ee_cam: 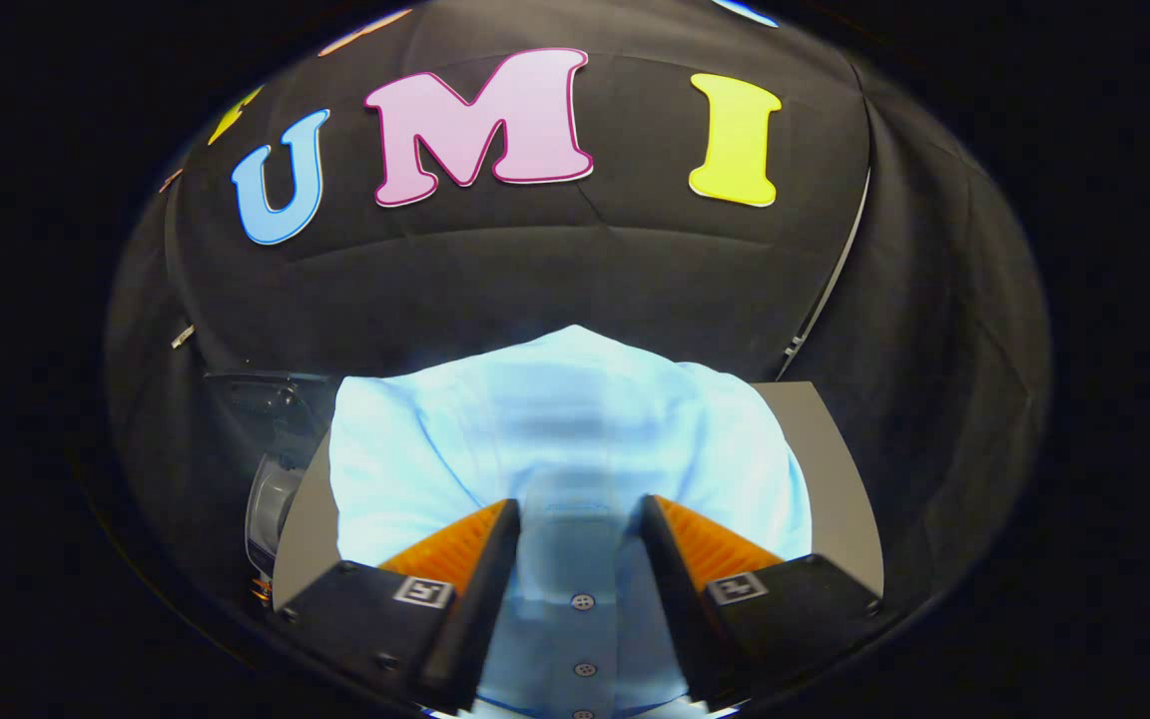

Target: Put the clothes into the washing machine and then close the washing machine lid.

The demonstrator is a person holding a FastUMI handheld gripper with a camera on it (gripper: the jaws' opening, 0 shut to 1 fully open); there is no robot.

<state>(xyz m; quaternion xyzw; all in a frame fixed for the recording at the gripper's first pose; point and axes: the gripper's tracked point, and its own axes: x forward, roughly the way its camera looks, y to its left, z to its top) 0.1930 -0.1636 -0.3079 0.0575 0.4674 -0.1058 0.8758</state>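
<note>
Clothes here means one pale blue button-up shirt (565, 439), folded and lying in the lower middle of the frame on a grey counter (835, 479). Its button placket runs straight down between the two fingers of the gripper (580, 519). The jaws stand apart, one on each side of the placket, and nothing shows them pressing on the cloth, so I judge them open and not yet holding it.

At the lower left, just beside the counter's edge, sits a rounded grey shape (271, 509) with a clear, dark-edged panel (256, 394) above it; this may be the washing machine and its raised lid, but it is too dim to be sure.

Risks from here: closing on only the top layer would likely let the fold fall open, so the shirt trails and could snag on the counter's edge or the machine's rim. A shallow pinch on smooth fabric could slip during the carry. A dangling sleeve could also get caught under the lid.
</note>
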